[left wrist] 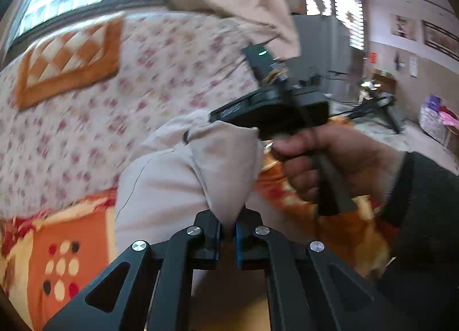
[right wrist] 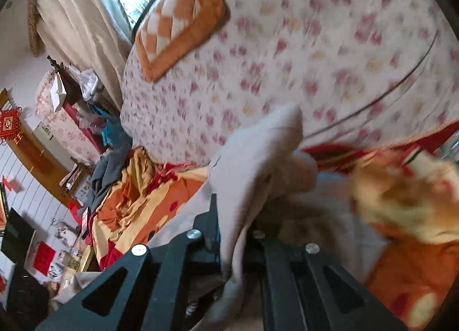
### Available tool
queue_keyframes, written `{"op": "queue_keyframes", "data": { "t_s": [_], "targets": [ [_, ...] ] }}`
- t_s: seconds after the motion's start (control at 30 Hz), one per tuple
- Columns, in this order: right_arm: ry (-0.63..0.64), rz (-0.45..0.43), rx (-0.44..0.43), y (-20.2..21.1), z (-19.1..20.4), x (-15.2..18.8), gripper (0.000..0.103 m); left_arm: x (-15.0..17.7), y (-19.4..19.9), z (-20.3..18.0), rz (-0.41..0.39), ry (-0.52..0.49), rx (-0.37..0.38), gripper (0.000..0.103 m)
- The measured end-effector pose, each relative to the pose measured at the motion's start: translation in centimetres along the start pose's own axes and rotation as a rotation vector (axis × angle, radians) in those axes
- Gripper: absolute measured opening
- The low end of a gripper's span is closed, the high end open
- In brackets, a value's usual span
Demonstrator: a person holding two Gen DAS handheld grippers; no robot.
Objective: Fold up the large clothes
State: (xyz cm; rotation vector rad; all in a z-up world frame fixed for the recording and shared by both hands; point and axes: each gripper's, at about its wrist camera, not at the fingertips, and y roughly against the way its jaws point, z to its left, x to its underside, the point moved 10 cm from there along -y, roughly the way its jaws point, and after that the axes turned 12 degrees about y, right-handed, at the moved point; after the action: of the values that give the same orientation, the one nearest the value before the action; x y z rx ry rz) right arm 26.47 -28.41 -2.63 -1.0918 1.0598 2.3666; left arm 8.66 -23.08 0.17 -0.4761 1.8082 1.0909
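Beige garment (left wrist: 183, 176) hangs bunched above the orange bedsheet (left wrist: 71, 245); we have our left gripper (left wrist: 228, 227) clamped on one fold, and our right gripper (right wrist: 232, 233), blurred but seemingly pinched tight, on another, before the floral quilt (right wrist: 301, 58).

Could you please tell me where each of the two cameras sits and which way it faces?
Left wrist: on the left gripper, looking along its fingers, shut on a beige garment, across the bed; the right gripper and right hand show.
Right wrist: on the right gripper, shut on the garment, facing the quilt; no hand shows.
Shared: garment, flowered quilt, orange cushion, window.
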Motion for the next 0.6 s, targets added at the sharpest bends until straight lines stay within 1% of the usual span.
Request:
{"op": "queue_keyframes", "data": {
  "t_s": [0.03, 0.1, 0.13, 0.2, 0.23, 0.27, 0.3, 0.37, 0.4, 0.47, 0.5, 0.53, 0.57, 0.6],
  "targets": [
    [0.000, -0.004, 0.004, 0.6, -0.5, -0.1, 0.005, 0.1, -0.7, -1.3, 0.013, -0.015, 0.013, 0.000],
    [-0.039, 0.016, 0.038, 0.7, -3.0, 0.9, 0.005, 1.5, -3.0, -2.1, 0.069, -0.016, 0.025, 0.000],
    [-0.057, 0.047, 0.056, 0.1, -4.2, 2.0, 0.006, 3.2, -4.9, -2.3, 0.122, -0.003, 0.032, 0.000],
    [-0.106, 0.129, 0.101, -1.6, -6.7, 4.8, 0.007, 6.2, -7.0, -2.4, 0.192, 0.000, 0.028, 0.000],
    [-0.135, 0.158, 0.123, -2.3, -8.1, 6.1, 0.009, 7.5, -8.0, -2.3, 0.221, -0.002, 0.024, 0.000],
    [-0.183, 0.162, 0.131, -2.7, -9.4, 7.4, 0.015, 8.6, -8.6, -2.2, 0.245, 0.005, 0.029, 0.001],
    [-0.214, 0.158, 0.127, -2.7, -10.0, 7.8, 0.018, 9.2, -8.6, -2.1, 0.254, 0.014, 0.035, 0.002],
    [-0.271, 0.122, 0.096, -2.1, -10.4, 7.7, 0.024, 9.2, -7.4, -2.0, 0.255, 0.036, 0.057, 0.003],
    [-0.276, 0.102, 0.086, -1.4, -10.1, 7.1, 0.025, 8.9, -6.4, -2.0, 0.253, 0.042, 0.072, 0.003],
    [-0.253, 0.058, 0.099, 0.6, -9.1, 5.9, 0.027, 8.0, -3.7, -1.5, 0.225, 0.041, 0.097, 0.006],
    [-0.225, 0.022, 0.121, 2.4, -8.1, 5.0, 0.028, 7.4, -2.3, -1.0, 0.204, 0.046, 0.106, 0.008],
    [-0.188, -0.002, 0.156, 4.0, -7.2, 4.5, 0.028, 6.7, -0.7, -0.4, 0.179, 0.057, 0.115, 0.011],
    [-0.134, -0.021, 0.213, 5.6, -6.2, 4.1, 0.029, 5.9, 0.9, 0.6, 0.145, 0.077, 0.120, 0.018],
    [-0.064, -0.042, 0.274, 7.3, -5.1, 3.7, 0.030, 5.0, 2.2, 2.0, 0.105, 0.106, 0.103, 0.022]
  ]
}}
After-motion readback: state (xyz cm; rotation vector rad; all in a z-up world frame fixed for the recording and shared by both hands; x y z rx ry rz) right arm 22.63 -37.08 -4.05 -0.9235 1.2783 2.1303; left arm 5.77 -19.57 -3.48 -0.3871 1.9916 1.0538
